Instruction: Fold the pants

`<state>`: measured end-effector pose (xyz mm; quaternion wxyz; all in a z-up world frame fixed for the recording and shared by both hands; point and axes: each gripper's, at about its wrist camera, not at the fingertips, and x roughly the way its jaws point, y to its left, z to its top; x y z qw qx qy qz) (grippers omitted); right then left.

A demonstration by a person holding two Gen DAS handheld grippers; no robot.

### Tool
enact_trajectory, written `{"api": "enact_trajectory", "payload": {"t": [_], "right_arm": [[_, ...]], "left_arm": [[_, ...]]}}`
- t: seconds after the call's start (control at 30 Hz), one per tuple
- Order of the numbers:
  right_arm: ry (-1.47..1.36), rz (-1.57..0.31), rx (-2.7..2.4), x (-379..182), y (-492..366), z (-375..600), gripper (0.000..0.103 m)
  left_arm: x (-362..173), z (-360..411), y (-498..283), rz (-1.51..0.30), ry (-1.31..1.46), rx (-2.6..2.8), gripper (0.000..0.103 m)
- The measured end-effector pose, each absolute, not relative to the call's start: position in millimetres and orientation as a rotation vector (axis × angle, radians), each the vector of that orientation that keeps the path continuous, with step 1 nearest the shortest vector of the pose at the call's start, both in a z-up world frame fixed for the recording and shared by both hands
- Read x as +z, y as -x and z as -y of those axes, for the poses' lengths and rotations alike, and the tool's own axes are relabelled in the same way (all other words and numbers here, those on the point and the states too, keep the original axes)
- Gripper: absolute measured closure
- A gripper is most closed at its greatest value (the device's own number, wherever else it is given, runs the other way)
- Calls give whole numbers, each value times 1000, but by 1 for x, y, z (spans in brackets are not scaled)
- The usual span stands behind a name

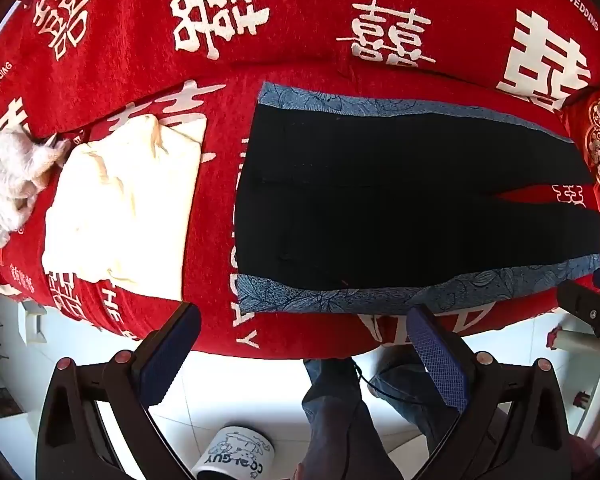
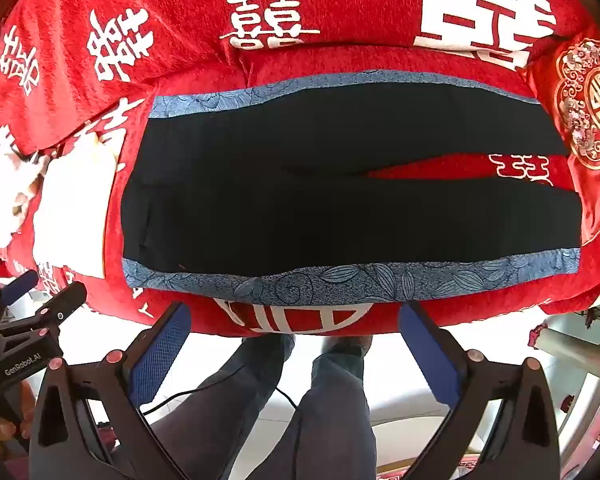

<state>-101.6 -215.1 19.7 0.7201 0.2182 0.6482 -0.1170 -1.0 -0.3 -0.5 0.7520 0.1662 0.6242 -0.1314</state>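
The black pants (image 2: 340,184) are lying flat and unfolded across the middle of the frame on the red bed (image 2: 340,12). Both the left tool (image 1: 304,344) and right tool (image 2: 296,336) are hovering wide, empty; folding seems wholly ahead.

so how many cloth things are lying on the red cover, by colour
black with blue trim: 1, the pants
cream: 1, a folded cloth
whitish: 1, a crumpled fuzzy thing at the left edge
total: 3
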Motion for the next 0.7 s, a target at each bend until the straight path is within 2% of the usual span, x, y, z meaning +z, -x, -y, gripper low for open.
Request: {"api": "enact_trajectory", "payload": {"t": [0.7], "right_arm": [[-462, -1433, -285, 21, 101, 219, 0]], "left_arm": [[-5, 4, 2, -1402, -334, -323, 0]]}}
